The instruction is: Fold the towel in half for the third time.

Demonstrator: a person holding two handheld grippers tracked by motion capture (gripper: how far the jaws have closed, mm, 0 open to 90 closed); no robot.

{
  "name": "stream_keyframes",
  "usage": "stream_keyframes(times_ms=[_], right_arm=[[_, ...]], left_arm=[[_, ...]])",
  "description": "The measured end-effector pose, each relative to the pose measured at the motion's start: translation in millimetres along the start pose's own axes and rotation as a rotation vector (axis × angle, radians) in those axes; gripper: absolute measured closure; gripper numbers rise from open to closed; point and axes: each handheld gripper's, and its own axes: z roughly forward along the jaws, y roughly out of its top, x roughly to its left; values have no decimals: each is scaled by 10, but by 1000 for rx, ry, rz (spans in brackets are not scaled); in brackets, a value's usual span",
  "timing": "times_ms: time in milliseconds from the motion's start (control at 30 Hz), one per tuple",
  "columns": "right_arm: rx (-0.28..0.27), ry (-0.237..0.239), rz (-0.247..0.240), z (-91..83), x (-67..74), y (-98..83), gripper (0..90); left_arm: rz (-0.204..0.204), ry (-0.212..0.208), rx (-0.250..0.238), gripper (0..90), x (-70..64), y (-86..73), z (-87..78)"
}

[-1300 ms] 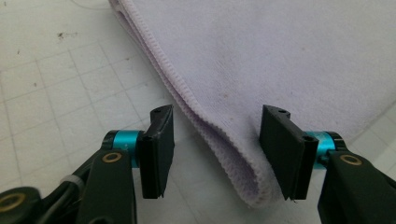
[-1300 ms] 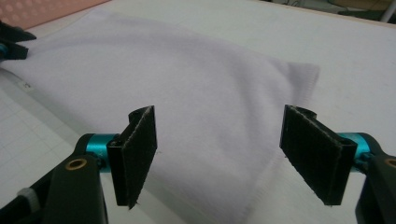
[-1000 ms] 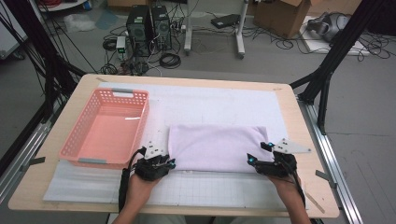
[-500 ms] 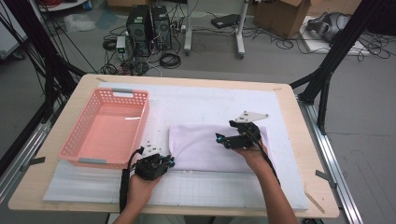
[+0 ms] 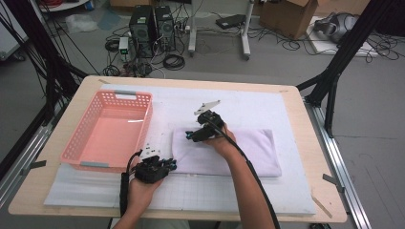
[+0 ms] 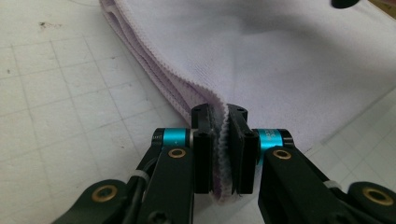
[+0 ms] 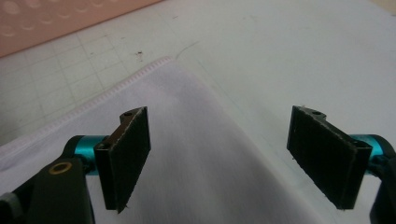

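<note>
Since the earlier frames the right claw [image 5: 191, 135] has travelled from the near right corner of the folded lilac towel [image 5: 239, 150] across the cloth to its far left corner, while the left claw [image 5: 168, 164] has stayed at the near left corner. The left claw's jaws have just been closing and now pinch the towel's stitched corner edge between the pads, as the left gripper view shows: the hem runs vertically through the narrow gap, and the layered fold of the towel [image 6: 261, 60] extends away beyond the jaws. The right claw [image 7: 224, 158] stands wide, nothing gripped; in the right gripper view its two pads hang above the towel [image 7: 201, 154], with the towel's far hem running diagonally ahead of the left pad and bare white mat [image 7: 289, 51] ahead of the right pad. The towel lies flat on the white gridded mat [image 5: 267, 191] that covers the bench [image 5: 325, 210], towards the centre right, its long side across the bench. A pink basket [image 5: 111, 133] stands on the mat to the left of the towel, near but apart from it. The right forearm lies across the middle of the towel in the high view.
</note>
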Motion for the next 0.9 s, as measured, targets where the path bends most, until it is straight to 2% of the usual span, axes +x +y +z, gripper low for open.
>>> stream_keyframes(times_ms=[200, 267, 333, 433, 500, 567, 600, 633, 767, 900], right_arm=[[77, 41, -50, 321, 62, 138, 344], [90, 59, -46, 400, 95, 166, 393], [97, 80, -77, 470, 124, 200, 447], [114, 110, -81, 520, 146, 243, 563], [129, 122, -106, 510, 183, 273, 769], [135, 100, -179, 492, 261, 303, 820], [142, 104, -176, 470, 289, 312, 824], [129, 107, -174, 454, 287, 318, 824], [12, 139, -121, 306, 258, 371, 823], [-41, 134, -133, 126, 206, 411, 823]], left_arm=[[1, -5, 9, 817, 17, -1, -13], [4, -6, 10, 818, 16, -2, -27], [4, -3, 9, 819, 27, -1, -51], [-15, 0, -2, 821, 65, 0, -96], [-11, 13, -11, 821, 73, 9, -130], [-19, 3, -30, 822, 73, 35, -185], [-21, 1, -36, 823, 64, 47, -206], [-18, 3, -48, 823, 52, 65, -233], [-14, -7, -98, 824, 5, 173, -353], [-12, -37, -124, 825, -46, 302, -386]])
